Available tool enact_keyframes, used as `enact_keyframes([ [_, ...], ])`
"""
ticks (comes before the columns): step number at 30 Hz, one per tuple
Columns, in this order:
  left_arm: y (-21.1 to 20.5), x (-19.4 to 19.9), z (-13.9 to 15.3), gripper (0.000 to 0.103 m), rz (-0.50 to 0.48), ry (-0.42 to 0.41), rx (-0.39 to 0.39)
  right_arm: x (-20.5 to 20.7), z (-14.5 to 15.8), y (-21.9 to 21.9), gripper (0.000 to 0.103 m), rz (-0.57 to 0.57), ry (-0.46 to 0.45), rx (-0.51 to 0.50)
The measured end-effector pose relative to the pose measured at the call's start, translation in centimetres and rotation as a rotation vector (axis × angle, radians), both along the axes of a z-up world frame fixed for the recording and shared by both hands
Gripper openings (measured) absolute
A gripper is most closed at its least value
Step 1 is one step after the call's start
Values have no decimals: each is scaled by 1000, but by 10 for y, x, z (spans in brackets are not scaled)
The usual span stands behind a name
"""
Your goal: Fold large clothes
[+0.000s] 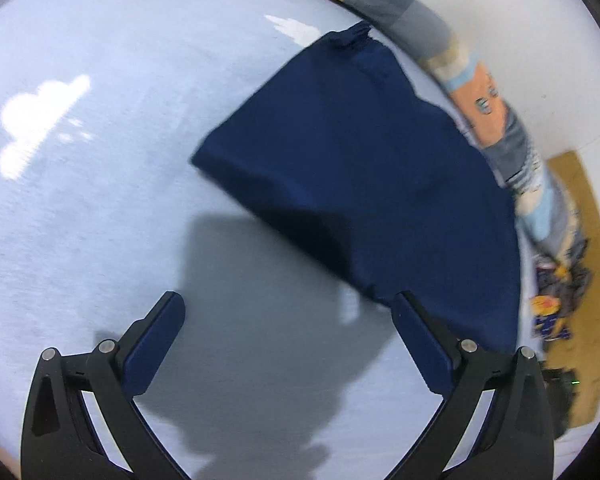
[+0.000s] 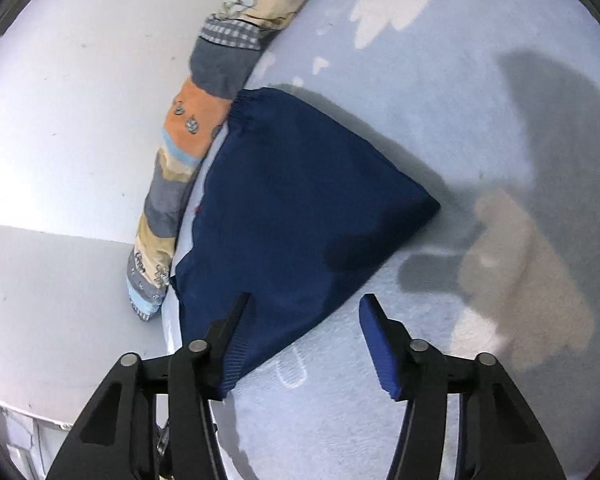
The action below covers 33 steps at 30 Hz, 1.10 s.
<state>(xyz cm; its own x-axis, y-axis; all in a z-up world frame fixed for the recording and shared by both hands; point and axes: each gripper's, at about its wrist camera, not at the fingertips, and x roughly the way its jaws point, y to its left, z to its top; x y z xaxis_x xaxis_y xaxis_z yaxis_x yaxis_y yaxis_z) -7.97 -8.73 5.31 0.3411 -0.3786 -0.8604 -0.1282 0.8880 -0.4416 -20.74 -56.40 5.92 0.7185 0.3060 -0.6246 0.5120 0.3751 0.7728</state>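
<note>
Navy garment [image 1: 363, 184] is lying folded on the pale blue bed [image 1: 100, 200] beside a patchwork bolster [image 2: 188, 152]; we are holding both claws, left [image 1: 288, 316] and right [image 2: 305, 316], released above it, gripping nothing.

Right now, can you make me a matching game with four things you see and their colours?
Things:
1. folded garment
2. sheet
3. cloud print
4. bolster patch with little pictures

Colours:
A. white
B. orange
C. navy blue
D. pale blue

Pairs: 1-C, 2-D, 3-A, 4-B
</note>
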Motion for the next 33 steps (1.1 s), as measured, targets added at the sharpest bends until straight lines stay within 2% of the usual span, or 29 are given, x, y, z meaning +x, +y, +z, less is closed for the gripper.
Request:
enact_keyframes([
  [4,-3,5,-8,103,12,12,-78,8,-15,5,54,-25,72,26],
  [11,9,19,-19,103,100,-2,-196,22,-36,5,57,-101,108,24],
  [16,6,33,-23,103,141,-64,-193,37,-37,7,57,-140,79,-4],
  [20,2,42,-25,103,168,-123,-165,48,-42,0,57,-180,13,-16],
  [22,-3,48,-24,103,173,-168,-141,55,-48,-6,53,-189,-39,-8],
  [23,-4,50,-24,103,169,-188,-135,60,-50,-7,42,-181,-48,-9],
  [24,-6,52,-22,94,164,-215,-127,64,-52,-8,28,-174,-46,-19],
  [25,-7,54,-20,54,173,-229,-101,68,-52,-9,22,-158,-68,-12],
  [26,-6,58,-21,45,194,-211,-75,71,-52,-10,18,-145,-86,-3],
  [29,0,56,-20,34,236,-213,-115,71,-42,-9,14,-146,-107,-21],
  [33,-7,44,2,26,200,-258,-70,63,-23,-3,13,-154,-157,-48],
])
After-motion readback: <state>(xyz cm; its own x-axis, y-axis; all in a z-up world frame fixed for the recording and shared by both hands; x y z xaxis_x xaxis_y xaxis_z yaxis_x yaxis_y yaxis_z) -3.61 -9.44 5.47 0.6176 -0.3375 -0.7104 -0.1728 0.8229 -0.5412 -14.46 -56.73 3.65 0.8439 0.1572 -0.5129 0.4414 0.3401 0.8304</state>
